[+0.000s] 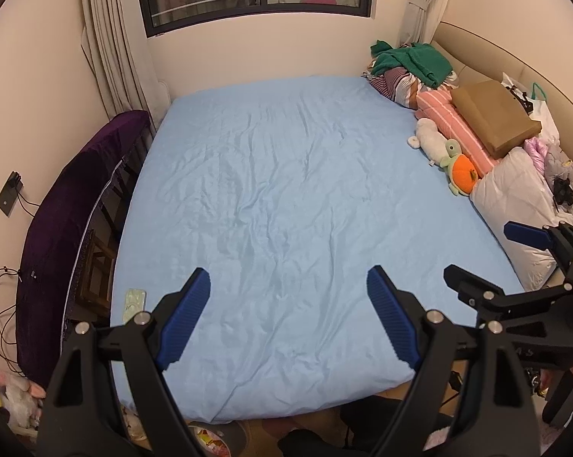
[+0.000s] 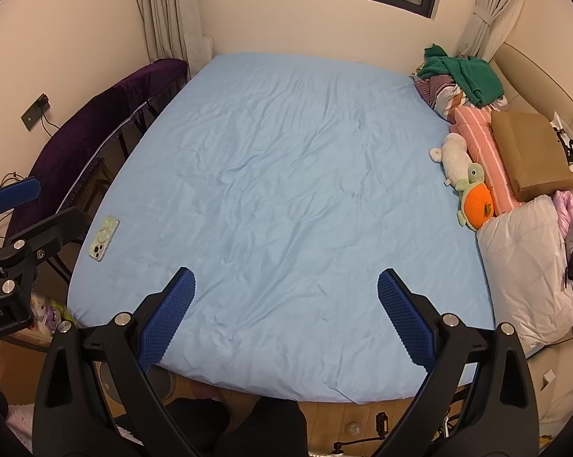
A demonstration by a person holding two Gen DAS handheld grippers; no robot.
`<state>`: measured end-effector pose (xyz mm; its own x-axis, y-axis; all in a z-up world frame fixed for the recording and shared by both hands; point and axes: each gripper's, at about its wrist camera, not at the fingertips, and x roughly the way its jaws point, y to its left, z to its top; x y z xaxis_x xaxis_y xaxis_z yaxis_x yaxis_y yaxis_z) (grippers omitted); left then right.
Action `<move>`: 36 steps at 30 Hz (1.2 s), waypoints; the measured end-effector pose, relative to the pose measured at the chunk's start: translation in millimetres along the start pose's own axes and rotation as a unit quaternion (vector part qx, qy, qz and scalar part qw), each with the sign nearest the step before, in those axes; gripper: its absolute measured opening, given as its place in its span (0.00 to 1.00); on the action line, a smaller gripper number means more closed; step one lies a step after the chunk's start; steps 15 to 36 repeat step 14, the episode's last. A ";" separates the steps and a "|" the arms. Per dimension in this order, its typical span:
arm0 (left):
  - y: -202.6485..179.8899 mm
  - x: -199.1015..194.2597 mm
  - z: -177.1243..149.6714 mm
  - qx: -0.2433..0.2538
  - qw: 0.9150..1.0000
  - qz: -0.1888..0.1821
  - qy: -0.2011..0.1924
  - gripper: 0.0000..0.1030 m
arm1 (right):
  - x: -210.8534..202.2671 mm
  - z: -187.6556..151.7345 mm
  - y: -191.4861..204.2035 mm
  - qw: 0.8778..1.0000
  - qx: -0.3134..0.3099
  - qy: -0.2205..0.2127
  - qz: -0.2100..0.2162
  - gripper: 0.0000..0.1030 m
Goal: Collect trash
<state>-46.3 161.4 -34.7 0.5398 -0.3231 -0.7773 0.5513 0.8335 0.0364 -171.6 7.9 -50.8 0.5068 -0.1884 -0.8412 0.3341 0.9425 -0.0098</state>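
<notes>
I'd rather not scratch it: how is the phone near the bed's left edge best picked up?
Judging by its pose, grip the phone across its narrow width, on the long side edges, coming from above. It lies flat, camera side up, on the soft blue sheet, which should let fingertips sink beside it.

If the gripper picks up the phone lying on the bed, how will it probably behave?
The phone looks flat and rigid, so it should not bend. Its glossy case may slip between the jaws. It lies flat on the soft sheet near the bed's edge, so a push would likely slide it off rather than roll it.
</notes>
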 end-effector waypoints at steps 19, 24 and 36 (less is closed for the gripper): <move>-3.0 0.3 -4.0 0.004 1.000 0.012 0.004 0.82 | 1.8 3.1 2.8 1.000 -0.002 -0.003 0.003 0.91; -3.0 0.3 -4.0 0.004 1.000 0.012 0.004 0.82 | 1.8 3.1 2.8 1.000 -0.002 -0.003 0.003 0.91; -3.0 0.3 -4.0 0.004 1.000 0.012 0.004 0.82 | 1.8 3.1 2.8 1.000 -0.002 -0.003 0.003 0.91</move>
